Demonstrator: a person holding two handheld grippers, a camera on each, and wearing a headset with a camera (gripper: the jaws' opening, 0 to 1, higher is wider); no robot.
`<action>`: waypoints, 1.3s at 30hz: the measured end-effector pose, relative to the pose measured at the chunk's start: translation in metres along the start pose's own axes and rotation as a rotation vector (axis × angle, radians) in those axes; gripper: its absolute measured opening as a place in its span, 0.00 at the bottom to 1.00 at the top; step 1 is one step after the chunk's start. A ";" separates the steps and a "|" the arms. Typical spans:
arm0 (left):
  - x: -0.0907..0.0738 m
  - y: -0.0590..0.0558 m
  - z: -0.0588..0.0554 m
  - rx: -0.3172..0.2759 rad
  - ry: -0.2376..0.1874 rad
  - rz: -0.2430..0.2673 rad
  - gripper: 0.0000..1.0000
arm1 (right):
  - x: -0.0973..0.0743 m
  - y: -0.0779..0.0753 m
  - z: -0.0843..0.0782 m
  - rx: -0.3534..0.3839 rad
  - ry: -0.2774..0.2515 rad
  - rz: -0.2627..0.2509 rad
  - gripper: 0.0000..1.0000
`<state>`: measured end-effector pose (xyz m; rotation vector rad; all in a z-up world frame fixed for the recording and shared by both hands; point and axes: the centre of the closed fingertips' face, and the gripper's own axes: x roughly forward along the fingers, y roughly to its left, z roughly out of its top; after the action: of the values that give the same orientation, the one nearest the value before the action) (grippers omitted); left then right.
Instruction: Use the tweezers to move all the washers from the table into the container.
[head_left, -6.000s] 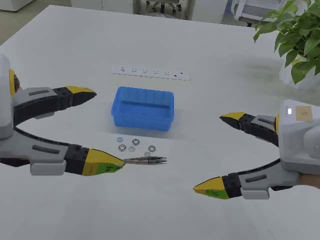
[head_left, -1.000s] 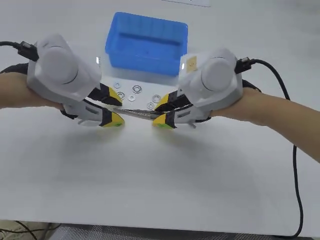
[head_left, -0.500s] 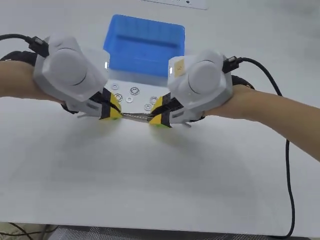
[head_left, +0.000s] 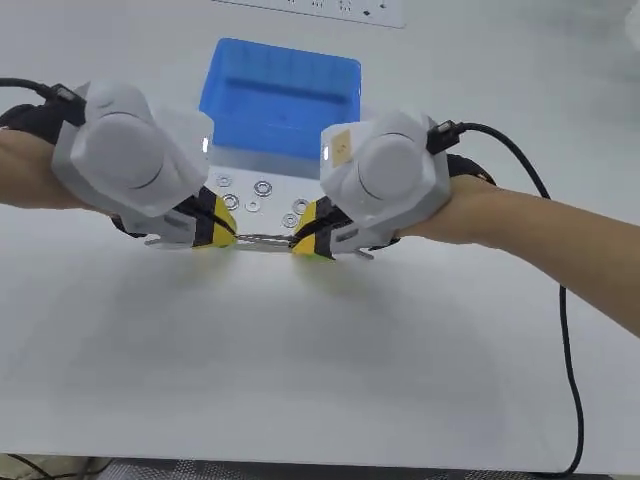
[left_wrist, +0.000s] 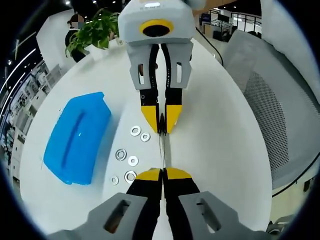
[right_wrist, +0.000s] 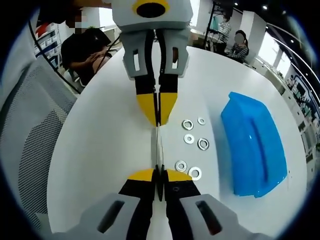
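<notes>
Steel tweezers (head_left: 262, 239) pinched at both ends: your left gripper (head_left: 224, 236) and right gripper (head_left: 301, 241) both have jaws closed on them, washers (head_left: 262, 188) loose beside the blue container (head_left: 280, 95).

Ahead of the left gripper (left_wrist: 162, 175) jaws, passage is blocked by the right gripper (left_wrist: 162, 119), which is faced tip toward tip. The gap between the tips is spanned by the tweezers (left_wrist: 162, 145), on which both pairs of jaws are closed. On one side of the jaws, six washers (left_wrist: 132, 161) are scattered close by, with the container (left_wrist: 75, 137) just beyond. On the opposite side, bare table (head_left: 300, 350) is left free.
</notes>
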<state>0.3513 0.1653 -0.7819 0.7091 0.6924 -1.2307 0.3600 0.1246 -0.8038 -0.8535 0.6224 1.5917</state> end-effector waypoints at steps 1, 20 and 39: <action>-0.004 0.000 0.004 0.065 -0.016 0.008 0.04 | -0.001 0.002 0.002 0.003 -0.023 0.010 0.08; -0.026 -0.007 0.064 0.088 -0.231 0.025 0.04 | -0.015 0.007 0.007 -0.103 -0.153 -0.073 0.08; -0.015 -0.010 0.115 0.084 -0.415 0.029 0.04 | -0.023 0.004 -0.001 -0.102 -0.199 -0.111 0.08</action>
<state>0.3484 0.0805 -0.7017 0.5072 0.2883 -1.3336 0.3581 0.1097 -0.7862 -0.7790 0.3490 1.5940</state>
